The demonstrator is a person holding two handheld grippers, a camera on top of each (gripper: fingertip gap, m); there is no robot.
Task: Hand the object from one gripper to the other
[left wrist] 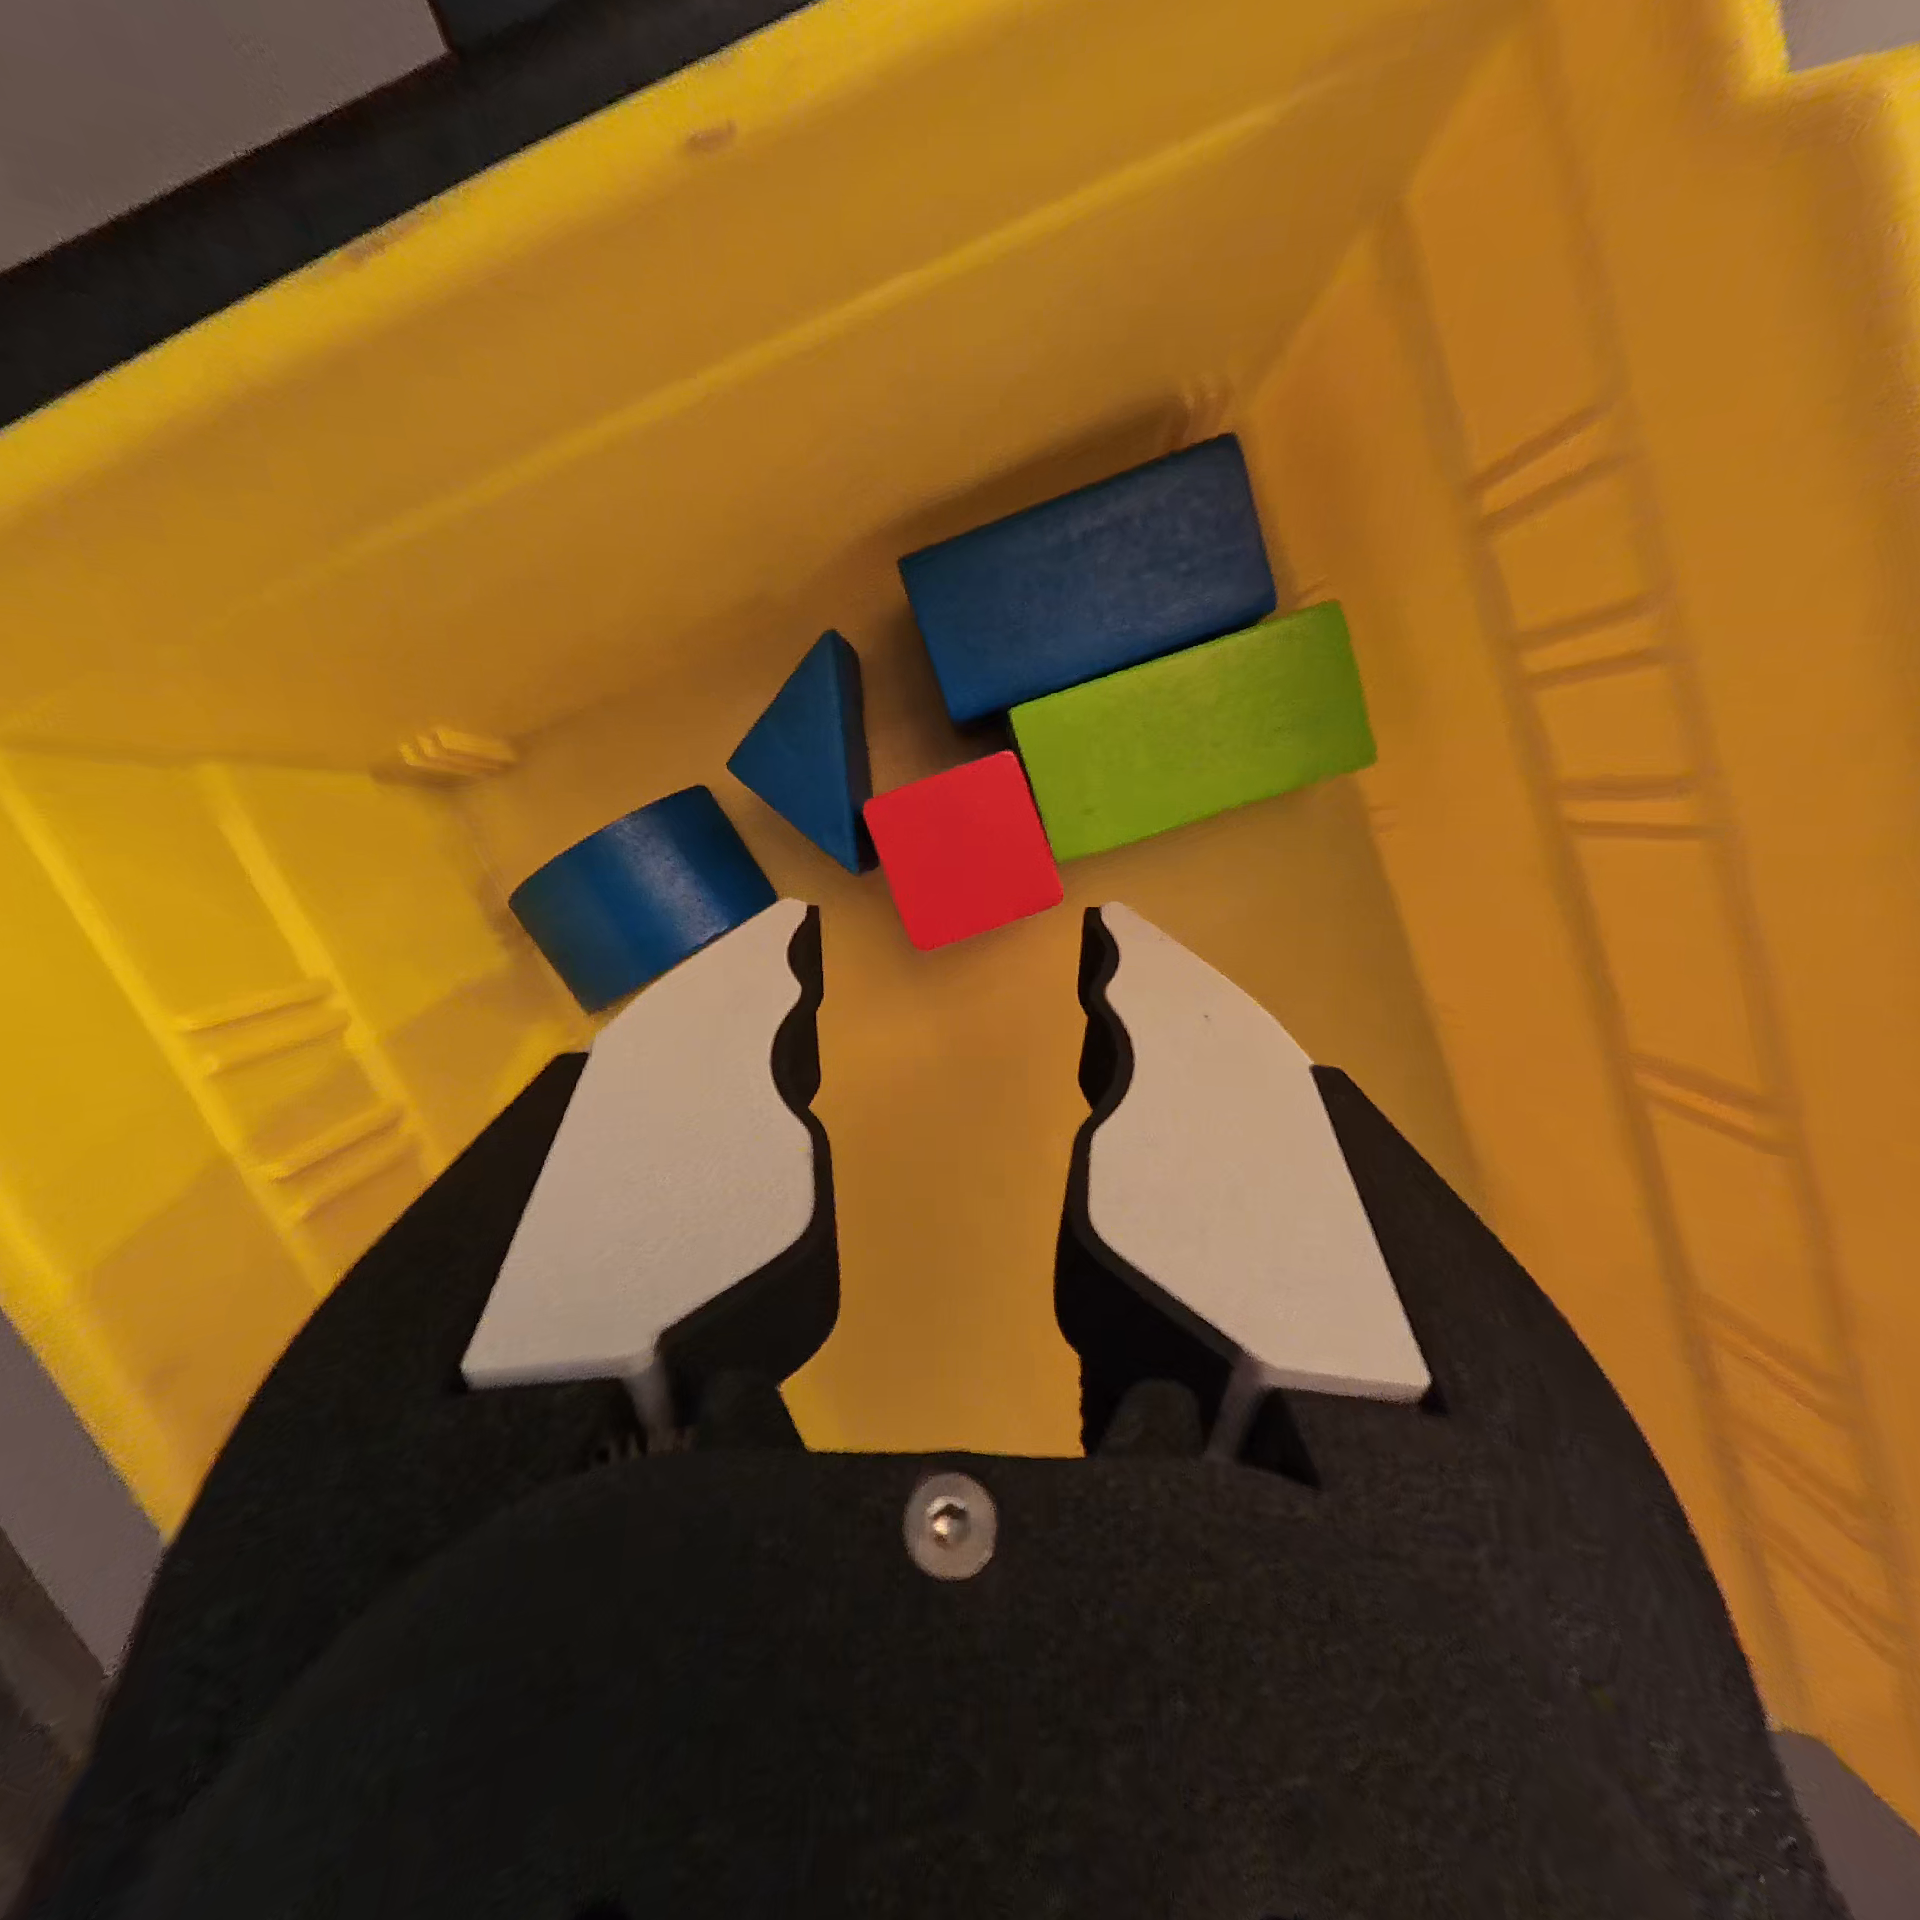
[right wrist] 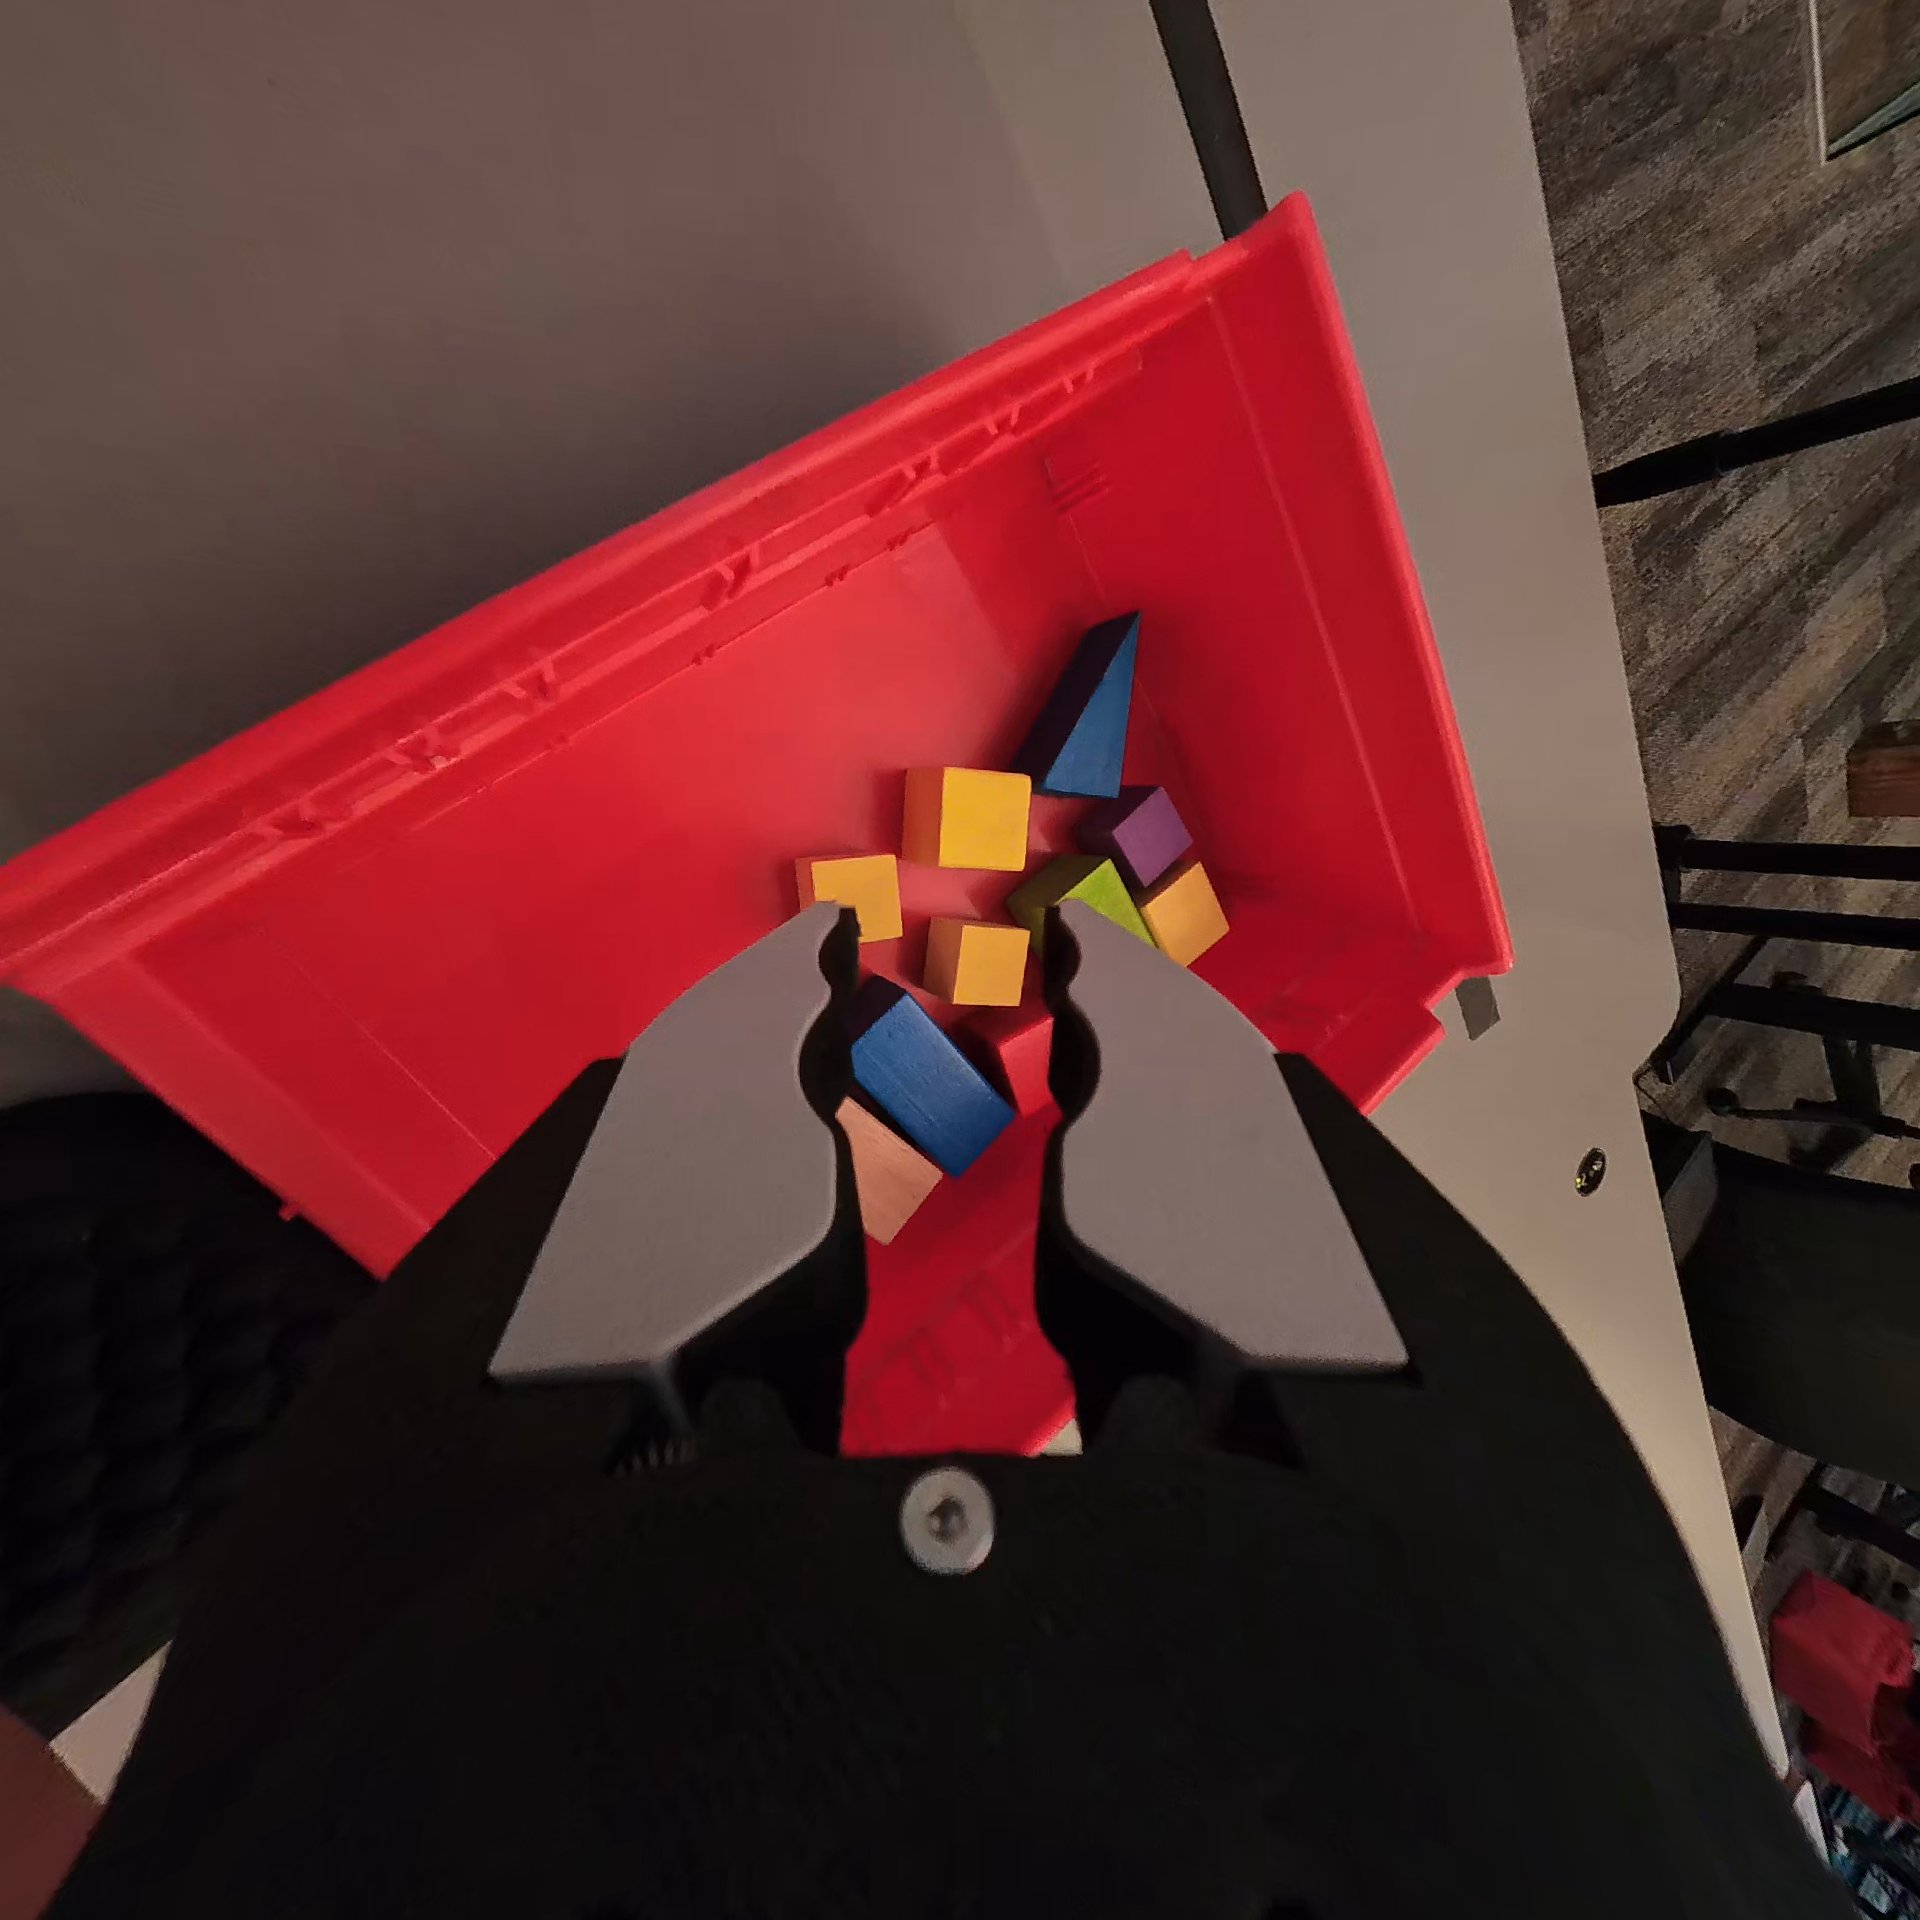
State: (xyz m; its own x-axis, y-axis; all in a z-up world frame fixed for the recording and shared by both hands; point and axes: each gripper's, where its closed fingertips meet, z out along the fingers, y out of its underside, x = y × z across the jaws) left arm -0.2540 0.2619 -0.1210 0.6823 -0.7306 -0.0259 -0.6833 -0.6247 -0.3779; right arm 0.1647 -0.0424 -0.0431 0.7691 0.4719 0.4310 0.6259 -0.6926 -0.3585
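L tool — jaws apart, empty, poised over yellow bin. On bin floor: red cube just ahead of the tips, green block touching it at right, blue block behind the green one, blue wedge left of cube, blue cylinder beside L finger.

R tool — jaws apart, holding nothing, above red bin on grey bench. Bin holds mixed blocks: yellow cube, purple cube, blue brick seen between the fingers, not gripped.

yellow bin, red bin, white table
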